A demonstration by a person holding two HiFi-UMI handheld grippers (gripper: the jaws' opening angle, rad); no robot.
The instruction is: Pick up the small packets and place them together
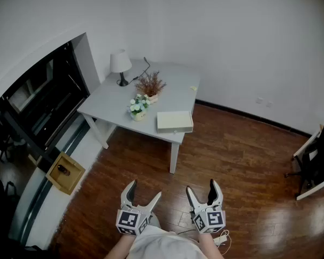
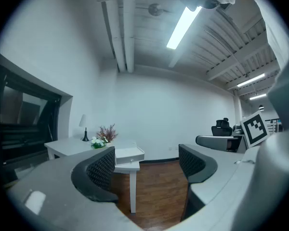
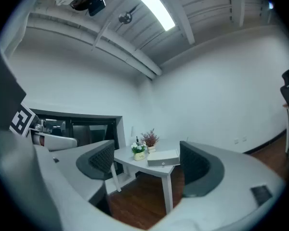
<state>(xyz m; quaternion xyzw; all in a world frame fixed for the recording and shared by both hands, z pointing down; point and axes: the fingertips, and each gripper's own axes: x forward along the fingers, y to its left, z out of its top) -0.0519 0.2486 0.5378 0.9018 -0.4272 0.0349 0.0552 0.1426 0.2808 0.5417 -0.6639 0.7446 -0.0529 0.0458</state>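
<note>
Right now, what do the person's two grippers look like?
Left gripper and right gripper match: pale grey curved tongs with dark dimpled pads, each carrying a cube with black-and-white square markers. A white cable hangs near the right one.

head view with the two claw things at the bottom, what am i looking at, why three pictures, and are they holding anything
There is no robot here. A person holds a two-jaw tool in each hand: the left gripper and the right gripper. The head view comes from a camera on the person's head, looking steeply down. The other two views come from a camera riding on each gripper, looking along its jaws. Both grippers are open and hold nothing. Ahead stands a white table with a lamp, a dried plant, a pot of flowers and a flat white box. Any small packets are too far off to make out.
</note>
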